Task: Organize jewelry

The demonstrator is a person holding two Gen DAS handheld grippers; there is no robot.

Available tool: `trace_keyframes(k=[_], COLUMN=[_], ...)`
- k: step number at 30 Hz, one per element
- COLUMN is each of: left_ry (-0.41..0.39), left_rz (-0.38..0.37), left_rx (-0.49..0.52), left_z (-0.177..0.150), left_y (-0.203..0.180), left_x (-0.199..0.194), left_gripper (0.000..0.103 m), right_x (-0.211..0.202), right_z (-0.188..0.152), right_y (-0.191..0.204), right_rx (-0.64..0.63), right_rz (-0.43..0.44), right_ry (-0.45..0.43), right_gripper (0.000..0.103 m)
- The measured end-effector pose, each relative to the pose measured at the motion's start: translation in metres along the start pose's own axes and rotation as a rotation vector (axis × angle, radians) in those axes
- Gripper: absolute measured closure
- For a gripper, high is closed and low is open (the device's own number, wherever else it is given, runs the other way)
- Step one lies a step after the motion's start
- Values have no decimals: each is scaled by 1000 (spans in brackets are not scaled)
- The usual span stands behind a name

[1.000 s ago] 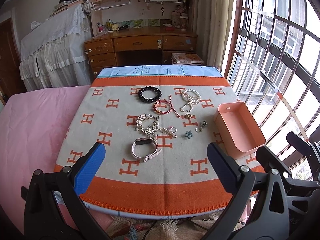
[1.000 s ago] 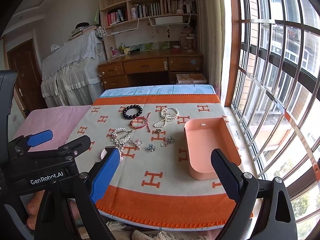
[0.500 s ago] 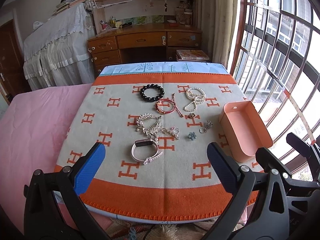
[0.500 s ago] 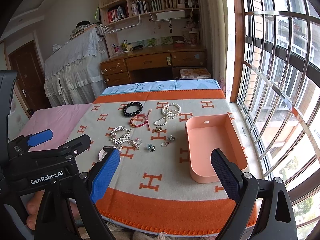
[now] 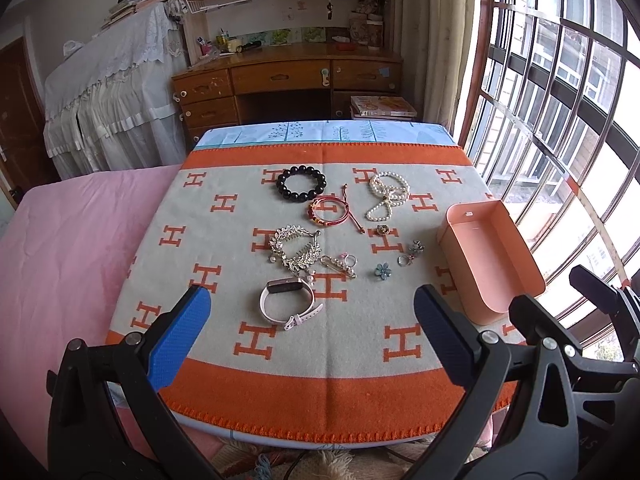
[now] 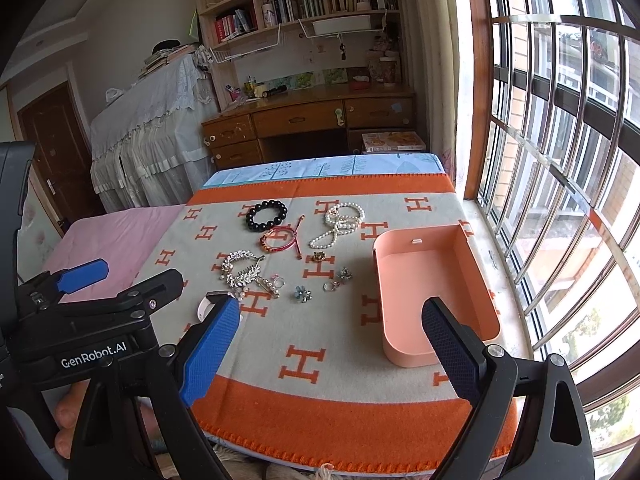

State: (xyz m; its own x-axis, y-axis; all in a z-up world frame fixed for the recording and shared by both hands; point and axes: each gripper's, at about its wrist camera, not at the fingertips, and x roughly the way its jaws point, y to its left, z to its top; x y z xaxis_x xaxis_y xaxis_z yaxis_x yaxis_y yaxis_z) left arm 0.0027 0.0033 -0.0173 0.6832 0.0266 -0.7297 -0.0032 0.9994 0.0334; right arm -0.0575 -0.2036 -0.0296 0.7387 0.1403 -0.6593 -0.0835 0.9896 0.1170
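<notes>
Both claws hang wide open and empty over the blanket's (image 5: 332, 364) near orange border: left gripper (image 5: 310, 322), right gripper (image 6: 330, 338). Jewelry lies ahead of the left claw, the pink watch (image 5: 289, 307) nearest, the black bead bracelet (image 5: 301, 188) and pearl strand (image 5: 386, 196) farthest. A pink tray (image 6: 434, 292) sits ahead of the right claw near the window-side edge, with bare blanket between it and the claw tips.

left gripper (image 5: 312, 320) wide open, holding nothing, above near blanket edge | pink watch (image 5: 289, 304) between the pads | silver hair comb (image 5: 296, 249) just beyond | black bead bracelet (image 5: 301, 188), red cord bracelet (image 5: 330, 213), pearl strand (image 5: 386, 195) farther | pink box (image 5: 490, 258) at right
</notes>
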Motion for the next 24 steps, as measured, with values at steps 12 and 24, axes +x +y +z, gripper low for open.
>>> trace_keyframes(k=[12, 24], left_ry=[37, 88], left_rz=[-46, -134], left_rx=[0, -37], left_z=[8, 95], left_y=[5, 42], left_x=[18, 79], left_gripper=[2, 29], right_x=[26, 91], right_z=[8, 84], right_y=[9, 23], right_rx=[-8, -141], right_rz=[23, 29], right_ry=[19, 57], right_gripper=[9, 15])
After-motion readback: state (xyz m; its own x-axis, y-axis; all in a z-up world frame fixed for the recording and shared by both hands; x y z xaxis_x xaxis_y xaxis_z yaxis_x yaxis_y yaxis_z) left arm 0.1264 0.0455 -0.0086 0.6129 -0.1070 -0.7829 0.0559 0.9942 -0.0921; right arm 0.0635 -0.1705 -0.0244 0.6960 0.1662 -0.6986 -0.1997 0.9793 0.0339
